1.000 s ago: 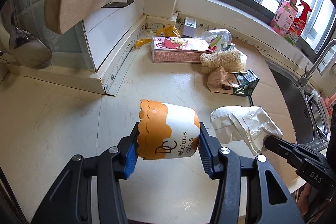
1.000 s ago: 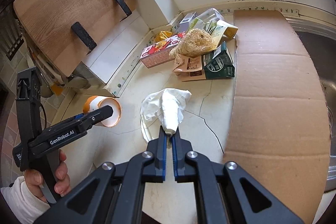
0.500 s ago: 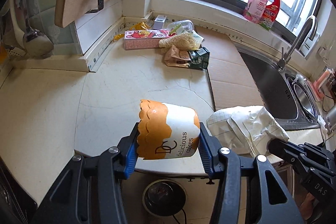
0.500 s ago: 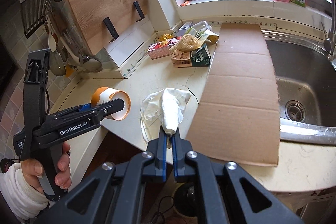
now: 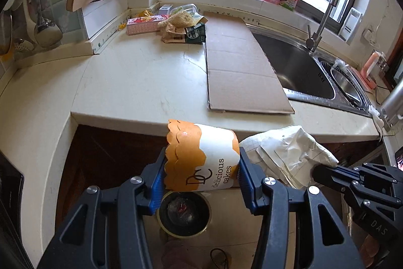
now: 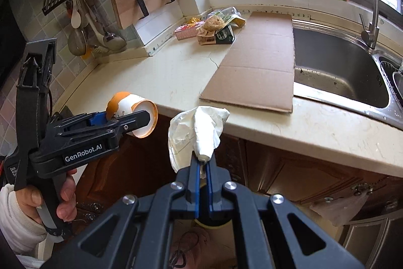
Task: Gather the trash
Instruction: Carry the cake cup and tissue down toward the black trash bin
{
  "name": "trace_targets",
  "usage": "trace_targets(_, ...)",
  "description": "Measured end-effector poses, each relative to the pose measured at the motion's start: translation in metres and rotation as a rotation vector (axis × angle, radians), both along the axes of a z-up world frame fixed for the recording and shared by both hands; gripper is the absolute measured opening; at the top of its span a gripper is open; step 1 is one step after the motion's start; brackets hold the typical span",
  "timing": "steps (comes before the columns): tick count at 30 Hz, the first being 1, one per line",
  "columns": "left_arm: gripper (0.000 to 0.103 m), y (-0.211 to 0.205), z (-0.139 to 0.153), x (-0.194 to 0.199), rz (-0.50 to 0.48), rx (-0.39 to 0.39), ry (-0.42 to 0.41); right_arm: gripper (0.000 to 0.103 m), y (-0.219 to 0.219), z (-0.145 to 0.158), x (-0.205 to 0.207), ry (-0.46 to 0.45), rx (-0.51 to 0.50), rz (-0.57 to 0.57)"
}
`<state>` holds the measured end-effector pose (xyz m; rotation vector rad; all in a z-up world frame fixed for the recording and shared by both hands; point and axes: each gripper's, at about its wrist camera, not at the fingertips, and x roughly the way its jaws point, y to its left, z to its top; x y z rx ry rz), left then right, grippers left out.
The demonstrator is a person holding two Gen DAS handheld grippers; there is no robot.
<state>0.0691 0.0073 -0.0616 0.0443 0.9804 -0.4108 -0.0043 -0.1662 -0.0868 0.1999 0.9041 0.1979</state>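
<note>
Orange-and-white paper, a scalloped cake cup [image 5: 201,160], was held crosswise between the blue pads of the left gripper [image 5: 201,175], out beyond the front edge of the cream stone counter [image 5: 141,82]. A crumpled white paper wrapper [image 6: 196,135] was pinched at its tail by the nearly closed jaws of the right gripper [image 6: 202,165], likewise off the counter's front edge. Below both, a round dark bin [image 5: 183,213] was seen on the floor. Two pieces were thus judged collected but not yet dropped; a heap of cartons and packets [image 5: 176,24] was left at the counter's back corner.
</note>
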Motion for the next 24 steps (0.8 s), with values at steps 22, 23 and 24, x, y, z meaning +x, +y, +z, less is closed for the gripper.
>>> trace_targets(22, 0.049, 0.012, -0.125, -0.065, 0.022, 0.111, 0.214, 0.004, 0.011, -0.143, -0.046, 0.292, 0.020, 0.012)
trace_targets(23, 0.049, 0.013, -0.134, -0.065, 0.024, 0.118, 0.226, 0.004, 0.011, -0.150, -0.044, 0.304, 0.024, 0.009)
trace_targets(24, 0.049, 0.014, -0.141, -0.064, 0.027, 0.123, 0.235, 0.004, 0.011, -0.158, -0.043, 0.317, 0.027, 0.007)
